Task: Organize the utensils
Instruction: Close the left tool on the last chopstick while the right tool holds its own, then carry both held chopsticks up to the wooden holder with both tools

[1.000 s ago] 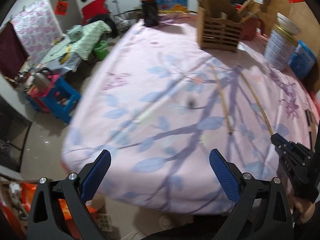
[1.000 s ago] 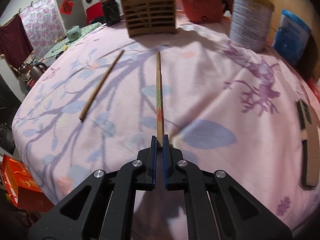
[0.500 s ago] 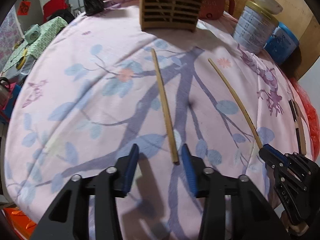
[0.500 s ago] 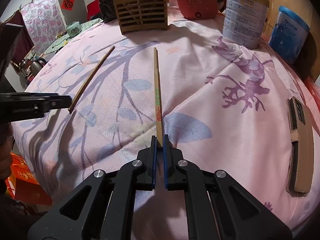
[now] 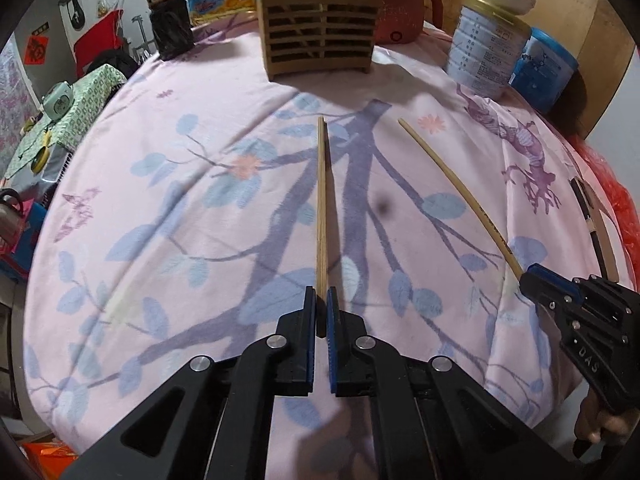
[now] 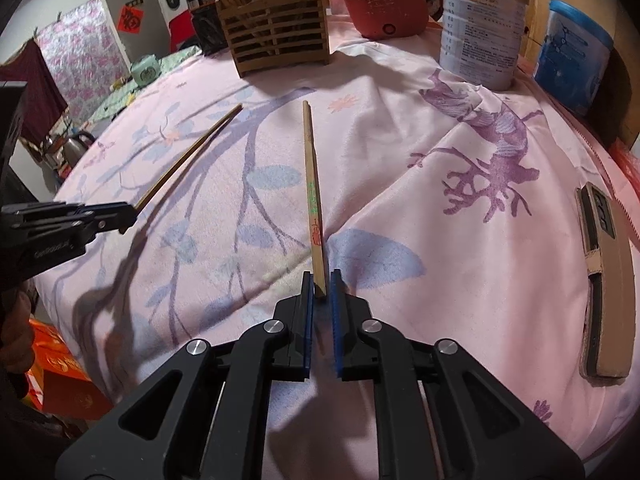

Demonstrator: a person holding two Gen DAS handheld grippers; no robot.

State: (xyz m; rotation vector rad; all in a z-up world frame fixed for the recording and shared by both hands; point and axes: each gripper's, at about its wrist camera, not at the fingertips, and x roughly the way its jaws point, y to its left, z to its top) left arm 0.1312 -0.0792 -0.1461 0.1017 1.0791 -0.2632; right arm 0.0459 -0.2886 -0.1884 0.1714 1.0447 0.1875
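Two chopsticks are lying mid-table, none yet in the wooden holder (image 5: pixel 320 32) at the far edge: left gripper (image 5: pixel 320 304) is pinching the plain chopstick (image 5: pixel 321 208), right gripper (image 6: pixel 320 286) is nearly clenched around the printed chopstick (image 6: pixel 312 196)

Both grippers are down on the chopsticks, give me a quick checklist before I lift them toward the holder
1. Left gripper closed on the plain chopstick: ok, its near end sits between the pads.
2. Right gripper closed on the printed chopstick: cannot tell, a slight gap shows beside the stick.
3. Chopsticks apart from each other: ok, they lie separately on the tablecloth.
4. Path to the wooden holder clear: ok, only bare cloth lies between.
5. Room in the holder: cannot tell, it already holds chopsticks and its inside is hidden.
6. Grip point: not ok, both sticks are held at the very end and may tip when lifted.
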